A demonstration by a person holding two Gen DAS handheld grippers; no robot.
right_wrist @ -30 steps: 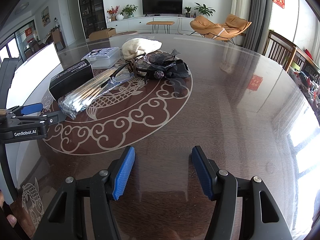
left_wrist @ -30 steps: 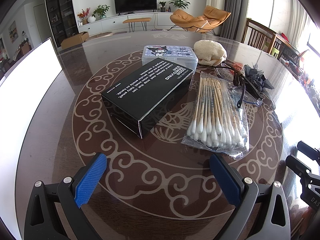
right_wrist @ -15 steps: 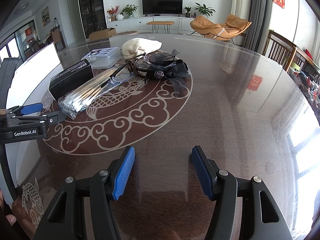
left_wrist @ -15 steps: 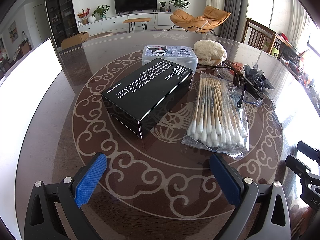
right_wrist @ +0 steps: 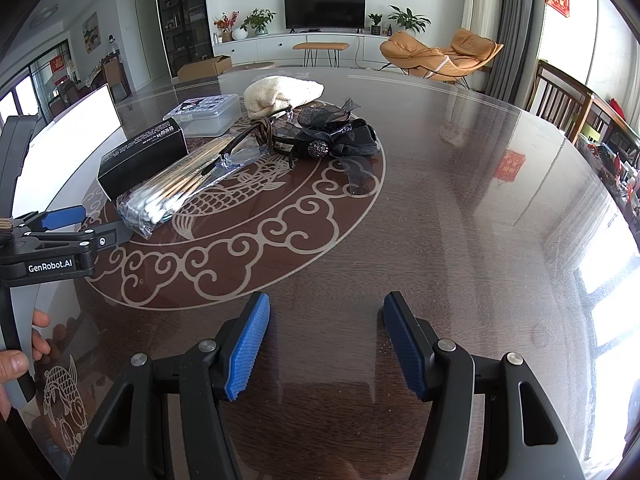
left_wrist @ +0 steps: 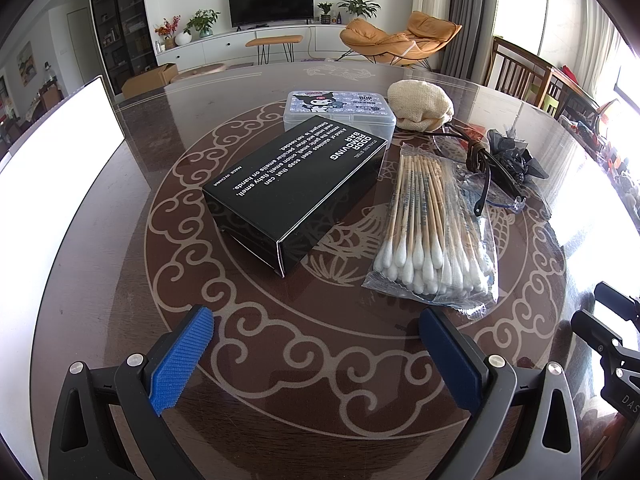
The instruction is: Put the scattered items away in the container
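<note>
A black box point(left_wrist: 296, 188) lies on the round glass table, with a bag of cotton swabs point(left_wrist: 432, 232) to its right. Behind them are a clear lidded plastic box point(left_wrist: 340, 110), a cream knit pouch point(left_wrist: 420, 106), safety glasses point(left_wrist: 480, 172) and a black bow hairband point(left_wrist: 516, 156). My left gripper point(left_wrist: 316, 356) is open and empty, just short of the black box. My right gripper point(right_wrist: 326, 340) is open and empty over bare table, right of the items; the hairband point(right_wrist: 336, 140) and swabs point(right_wrist: 168, 196) lie ahead to its left. A white container point(left_wrist: 52, 152) stands at the left.
The table point(right_wrist: 460, 200) carries a scroll-pattern circle under glass. The left gripper's body point(right_wrist: 52, 248) and a hand show at the left edge of the right wrist view. Wooden chairs point(right_wrist: 568, 100) stand beyond the table's right side.
</note>
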